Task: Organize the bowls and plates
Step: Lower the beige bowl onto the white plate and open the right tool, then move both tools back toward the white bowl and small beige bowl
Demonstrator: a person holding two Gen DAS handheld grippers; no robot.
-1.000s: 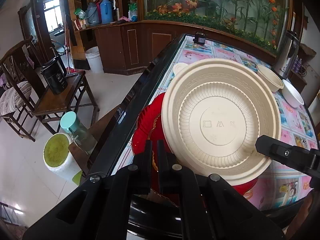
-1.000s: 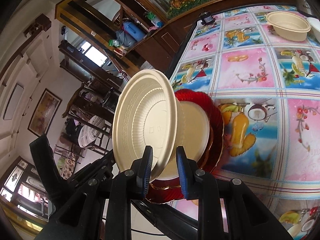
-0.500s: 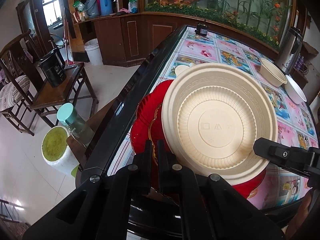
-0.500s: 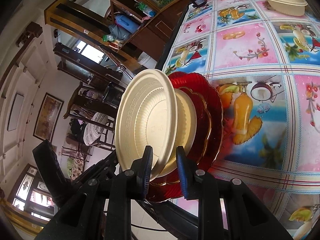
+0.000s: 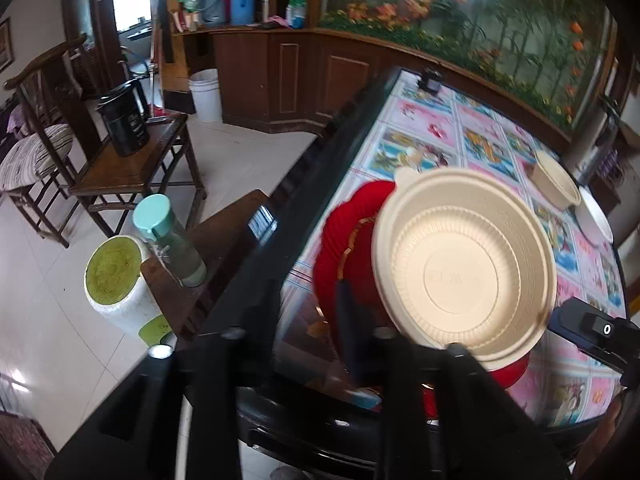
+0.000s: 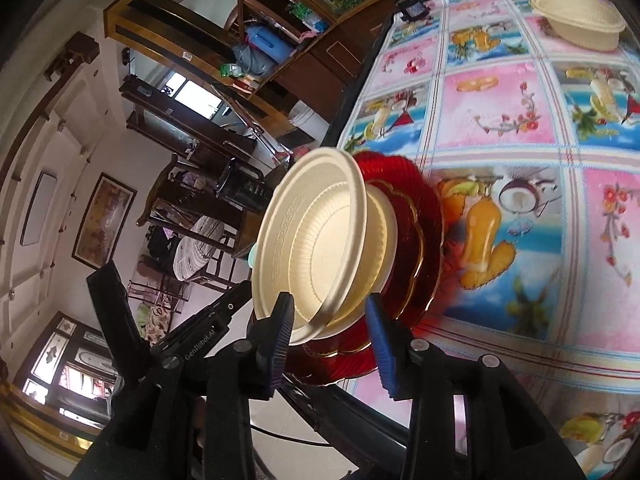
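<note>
A cream bowl lies on top of a second cream bowl, which sits on a stack of red plates at the near corner of the table. My right gripper is opening. The top bowl's near rim stands between its blue pads, and they are not squeezing it. My left gripper is blurred and also opening. The red plates' near edge lies between its fingers, ungripped. The right gripper shows at the right edge of the left wrist view.
Another cream bowl and a white plate sit at the far right of the table. A small black device stands on its far edge. Left of the table are a bottle, a white bucket and a wooden chair.
Both grippers' jaws have spread apart. The right one has let go of the cream bowl's rim, and the bowl has settled lower onto the stack. The left gripper shifted sideways.
</note>
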